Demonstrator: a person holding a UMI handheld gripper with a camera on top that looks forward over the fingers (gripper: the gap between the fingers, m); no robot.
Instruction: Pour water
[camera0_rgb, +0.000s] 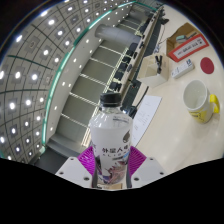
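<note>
Gripper (115, 172) clamped on an upright bottle (115, 140), white mug (195, 97) well beyond it on table (165, 125), papers (185, 45) farther off

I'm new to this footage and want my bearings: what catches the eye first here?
The clear bottle, white-capped and labelled, stands tilted between the gripper's pink-padded fingers, which press on its sides. Beyond it to the right, a white and yellow cup sits on the pale table. Farther back on the table lie papers and small items, too small to name.
</note>
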